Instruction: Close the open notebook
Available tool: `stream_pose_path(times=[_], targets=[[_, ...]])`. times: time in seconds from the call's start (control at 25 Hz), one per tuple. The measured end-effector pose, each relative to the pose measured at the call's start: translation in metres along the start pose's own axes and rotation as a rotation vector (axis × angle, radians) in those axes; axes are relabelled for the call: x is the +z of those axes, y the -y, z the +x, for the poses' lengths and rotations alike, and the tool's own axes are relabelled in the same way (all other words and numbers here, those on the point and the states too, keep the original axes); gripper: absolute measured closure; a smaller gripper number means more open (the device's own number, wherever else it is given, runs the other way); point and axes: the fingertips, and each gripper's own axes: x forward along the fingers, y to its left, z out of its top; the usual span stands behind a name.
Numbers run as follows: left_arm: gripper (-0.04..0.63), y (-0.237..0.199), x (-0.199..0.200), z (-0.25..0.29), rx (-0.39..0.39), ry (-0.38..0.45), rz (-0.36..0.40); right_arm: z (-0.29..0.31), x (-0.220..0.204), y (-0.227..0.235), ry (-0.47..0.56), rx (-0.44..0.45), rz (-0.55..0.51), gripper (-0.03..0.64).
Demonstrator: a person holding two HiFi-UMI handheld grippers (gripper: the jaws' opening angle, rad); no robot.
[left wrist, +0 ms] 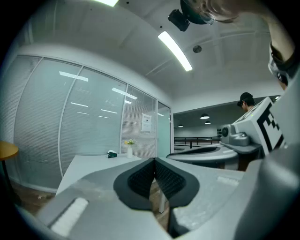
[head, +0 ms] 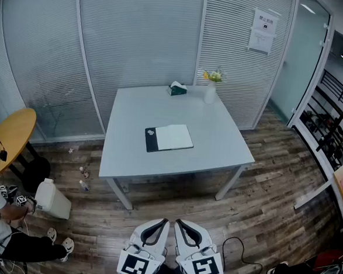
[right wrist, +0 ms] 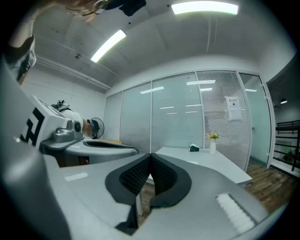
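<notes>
Left tongs (head: 165, 222) and right tongs (head: 178, 222), closed, face the open notebook (head: 169, 138).

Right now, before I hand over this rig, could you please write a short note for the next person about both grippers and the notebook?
The left gripper is shut and empty. The right gripper is shut and empty, close beside it. Both are well short of the pale grey square table.
The open notebook, black left half and white right page, lies flat near the table's middle.
Done: nothing yet.
Still to do: walk up to the table and fold one half over the other.
</notes>
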Motion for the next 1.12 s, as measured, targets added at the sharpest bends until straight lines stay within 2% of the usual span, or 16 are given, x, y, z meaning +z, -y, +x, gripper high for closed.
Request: stream_pose_path(times=[0.12, 0.16, 0.32, 0.4, 0.88, 1.12], targets=[[0.587, -0.002, 0.006, 0.003, 0.005, 0.024, -0.004, -0.001, 0.006, 0.006, 0.03, -0.014, 0.007, 0.615], [0.554, -0.003, 0.007, 0.005, 0.004, 0.028, -0.004, -0.001, 0.006, 0.008, 0.036, -0.016, 0.012, 0.612], [0.527, -0.005, 0.002, 0.005, 0.0, 0.037, 0.001, 0.0, 0.005, 0.011, 0.029, -0.014, 0.031, 0.581], [0.503, -0.006, 0.0, 0.003, 0.005, 0.028, -0.022, 0.001, 0.002, 0.01, 0.019, -0.013, 0.034, 0.568], [0.502, -0.028, -0.005, -0.001, 0.016, 0.016, -0.039, 0.02, -0.005, 0.0, -0.006, 0.006, 0.05, 0.555], [0.502, -0.034, -0.009, 0.0, 0.007, 0.01, -0.007, 0.025, -0.008, -0.003, -0.01, 0.004, 0.056, 0.552]])
